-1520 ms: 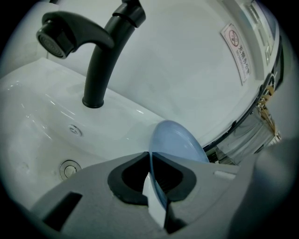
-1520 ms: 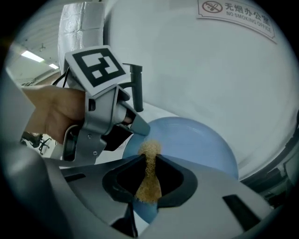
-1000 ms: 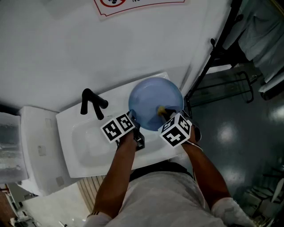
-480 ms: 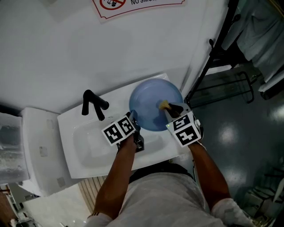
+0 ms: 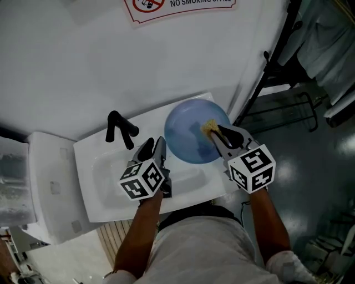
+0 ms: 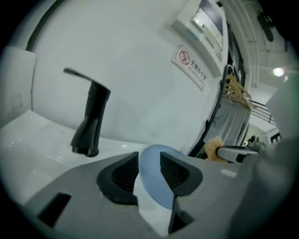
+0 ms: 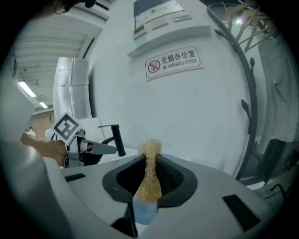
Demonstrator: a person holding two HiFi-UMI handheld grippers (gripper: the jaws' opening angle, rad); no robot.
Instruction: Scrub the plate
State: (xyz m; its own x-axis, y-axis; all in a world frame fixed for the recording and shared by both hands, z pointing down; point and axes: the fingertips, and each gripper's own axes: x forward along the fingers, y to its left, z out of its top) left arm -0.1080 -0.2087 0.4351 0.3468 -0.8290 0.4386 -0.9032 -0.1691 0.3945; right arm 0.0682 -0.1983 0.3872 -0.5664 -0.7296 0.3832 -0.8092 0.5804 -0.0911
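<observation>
A round blue plate (image 5: 188, 143) rests on the right end of the white sink (image 5: 105, 175). My left gripper (image 5: 155, 145) hangs just left of the plate's rim. Its jaws have just been opening and stand open; the plate (image 6: 152, 182) shows beyond the gap, and the pads do not press it. My right gripper (image 5: 216, 132) is raised over the plate's right side, shut on a yellowish scrub sponge (image 5: 209, 128). In the right gripper view the sponge (image 7: 150, 175) stands upright, pinched between the pads. The left gripper view shows the sponge (image 6: 212, 148) at the right.
A black faucet (image 5: 119, 128) stands on the sink's back left. A white curved wall with a no-smoking sign (image 5: 177, 6) rises behind. A white fixture (image 5: 44, 188) sits to the left, and a black rack (image 5: 277, 72) with hanging clothes to the right.
Both grippers have risen. The left one let go of the plate's rim and opened. The right one lifted the sponge off the plate's middle toward its right side.
</observation>
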